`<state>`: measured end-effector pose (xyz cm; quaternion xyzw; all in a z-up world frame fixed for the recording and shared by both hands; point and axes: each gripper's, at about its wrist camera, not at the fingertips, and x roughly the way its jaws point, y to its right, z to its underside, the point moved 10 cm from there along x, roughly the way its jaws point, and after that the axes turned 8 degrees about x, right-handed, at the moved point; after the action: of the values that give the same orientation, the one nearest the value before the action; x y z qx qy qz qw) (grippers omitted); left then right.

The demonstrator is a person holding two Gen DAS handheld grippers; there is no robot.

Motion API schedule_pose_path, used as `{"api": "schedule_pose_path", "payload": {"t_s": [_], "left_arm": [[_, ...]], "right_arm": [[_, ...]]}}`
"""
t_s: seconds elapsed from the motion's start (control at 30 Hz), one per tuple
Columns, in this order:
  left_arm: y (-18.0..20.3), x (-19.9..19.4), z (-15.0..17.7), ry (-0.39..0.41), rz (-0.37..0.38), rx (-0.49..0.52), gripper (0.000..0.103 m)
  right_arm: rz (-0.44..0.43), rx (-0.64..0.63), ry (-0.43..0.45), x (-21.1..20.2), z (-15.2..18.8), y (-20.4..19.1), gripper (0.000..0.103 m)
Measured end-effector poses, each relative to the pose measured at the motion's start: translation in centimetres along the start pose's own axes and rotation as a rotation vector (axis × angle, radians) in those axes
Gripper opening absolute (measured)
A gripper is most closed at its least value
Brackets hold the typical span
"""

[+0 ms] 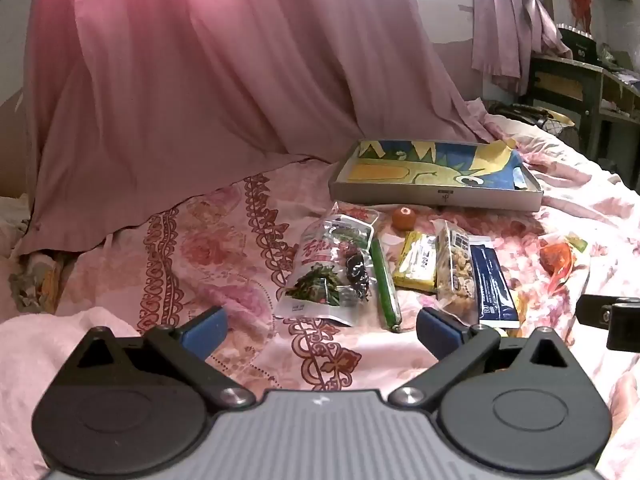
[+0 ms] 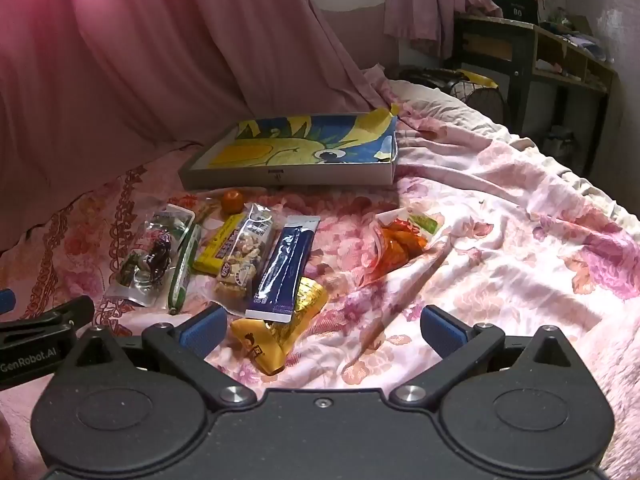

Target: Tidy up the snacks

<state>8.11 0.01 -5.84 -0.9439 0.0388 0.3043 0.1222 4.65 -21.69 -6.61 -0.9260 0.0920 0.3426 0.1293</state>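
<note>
While both the left gripper and right gripper hang wide apart and hold nothing, the snacks lie on the bed near the box — nothing packed yet — next, I think, comes picking one

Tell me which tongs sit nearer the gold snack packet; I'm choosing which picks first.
Right. The right tongs hang open just beside the gold snack packet, by their left finger. The left tongs sit further left, facing the clear vegetable bag.
</note>
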Motion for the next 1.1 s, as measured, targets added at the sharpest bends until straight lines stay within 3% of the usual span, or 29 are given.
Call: {"api": "schedule_pose_path", "payload": {"t_s": [1.1], "left_arm": [[-0.04, 0.02, 0.11, -0.009, -0.005, 0.010, 0.103]], "right_arm": [[0.000, 0.002, -0.008, 0.06, 0.20, -0.06, 0.103]]}}
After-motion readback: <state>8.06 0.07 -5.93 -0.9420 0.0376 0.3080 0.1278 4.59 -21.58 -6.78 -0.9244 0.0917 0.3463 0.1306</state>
